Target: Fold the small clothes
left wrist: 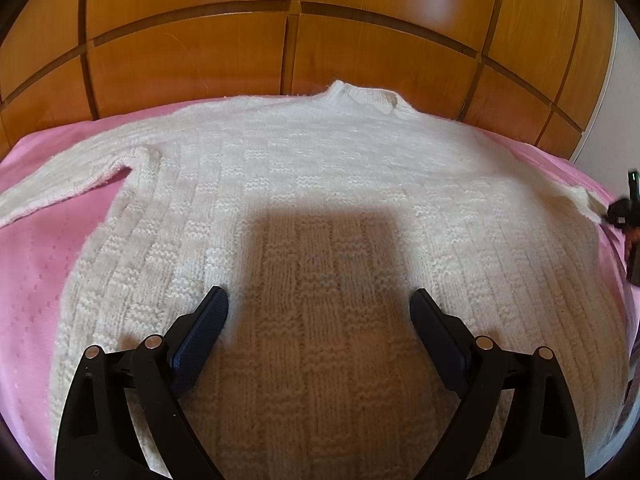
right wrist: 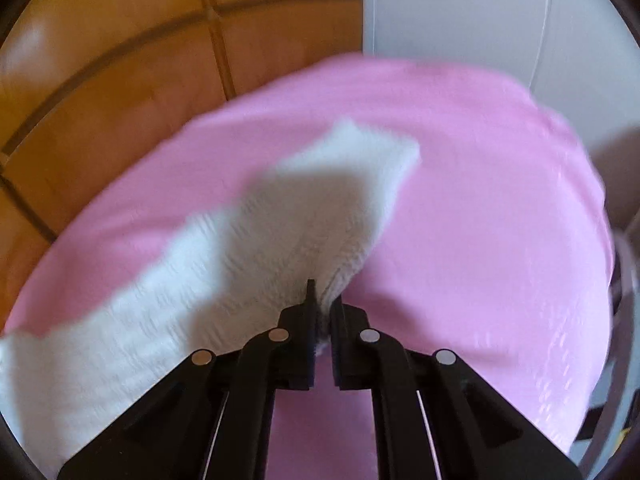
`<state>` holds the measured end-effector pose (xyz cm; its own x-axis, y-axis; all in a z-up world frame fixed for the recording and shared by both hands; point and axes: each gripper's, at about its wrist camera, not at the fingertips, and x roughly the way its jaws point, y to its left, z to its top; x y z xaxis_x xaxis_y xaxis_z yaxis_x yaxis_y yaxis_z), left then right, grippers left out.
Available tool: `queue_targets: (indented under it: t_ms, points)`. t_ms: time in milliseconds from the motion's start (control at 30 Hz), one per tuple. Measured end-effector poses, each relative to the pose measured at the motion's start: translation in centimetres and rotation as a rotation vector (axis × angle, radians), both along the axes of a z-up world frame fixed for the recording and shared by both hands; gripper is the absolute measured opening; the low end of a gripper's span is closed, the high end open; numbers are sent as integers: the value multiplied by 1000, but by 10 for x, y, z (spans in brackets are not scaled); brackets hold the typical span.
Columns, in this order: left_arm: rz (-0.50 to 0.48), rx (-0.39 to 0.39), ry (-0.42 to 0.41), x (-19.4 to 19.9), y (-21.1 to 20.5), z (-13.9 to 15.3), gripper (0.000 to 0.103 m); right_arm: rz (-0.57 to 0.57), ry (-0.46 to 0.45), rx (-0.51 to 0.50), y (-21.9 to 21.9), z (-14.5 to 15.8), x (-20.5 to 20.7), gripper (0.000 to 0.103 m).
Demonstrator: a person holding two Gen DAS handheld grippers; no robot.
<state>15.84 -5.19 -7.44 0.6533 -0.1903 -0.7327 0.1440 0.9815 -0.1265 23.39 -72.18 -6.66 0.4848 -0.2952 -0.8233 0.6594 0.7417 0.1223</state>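
- No bins, baskets or drawers anywhere in either view; only a white knitted sweater (left wrist: 320,208) lying flat, front down or up not distinguishable, on a pink bedspread (left wrist: 36,264).
- Sweater body spread wide across the spread, collar (left wrist: 360,98) toward the far edge, near a wooden panelled headboard (left wrist: 192,52).
- Left gripper (left wrist: 319,304) hovering low over the lower middle of the sweater body, fingers (left wrist: 208,320) spread wide apart with nothing between them, casting a square shadow on the knit.
- Right gripper (right wrist: 323,300) pressed together on the sweater's right sleeve (right wrist: 248,240), pinching a fold of the knit near the cuff end; frame blurred here, so exact grip spot on the sleeve hard to judge.
- Same gripper glimpsed as a small dark shape (left wrist: 624,216) at the right border of the left wrist view, touching the sleeve end.
- Left sleeve (left wrist: 60,192) stretched out sideways to the left, lying flat on the pink cloth.
- Bare pink cloth open to the left of the body, and a broad open stretch to the right of the pinched sleeve.
- Bedspread's far right edge dropping off near a white wall (right wrist: 460,12).
- Headboard just beyond the collar, leaving little room on that side.
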Motion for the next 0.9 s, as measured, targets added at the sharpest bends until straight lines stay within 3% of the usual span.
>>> queue_targets:
  t_ms: [67, 100, 200, 367, 500, 600, 700, 800, 833, 867, 900]
  points:
    - [-4, 0, 12, 2, 1, 2, 91, -26, -65, 61, 3, 6, -21, 34]
    - [-8, -3, 20, 2, 3, 5, 91, -30, -95, 102, 6, 9, -32, 53]
    - [-13, -37, 33, -4, 12, 15, 91, 50, -100, 148, 27, 16, -42, 61]
    - [79, -96, 9, -41, 61, 35, 91, 370, -127, 334, 110, 22, -72, 72]
    - [188, -122, 19, -77, 122, 41, 91, 604, -116, 489, 190, 15, -95, 72]
    - [229, -243, 63, -101, 161, 33, 89, 742, -98, 537, 244, 11, -116, 73]
    - [184, -362, 125, -121, 175, 20, 79, 831, -75, 531, 282, 9, -142, 73]
    - [116, -402, 144, -137, 171, 12, 68, 889, -46, 528, 306, 5, -161, 62]
    - [108, -400, 142, -139, 170, 11, 53, 896, -36, 521, 308, 3, -159, 52]
    - [93, -402, 151, -139, 167, 10, 19, 895, -23, 495, 313, 2, -164, 44]
    - [82, -405, 170, -138, 165, 7, 12, 887, -10, 476, 318, 1, -157, 21]
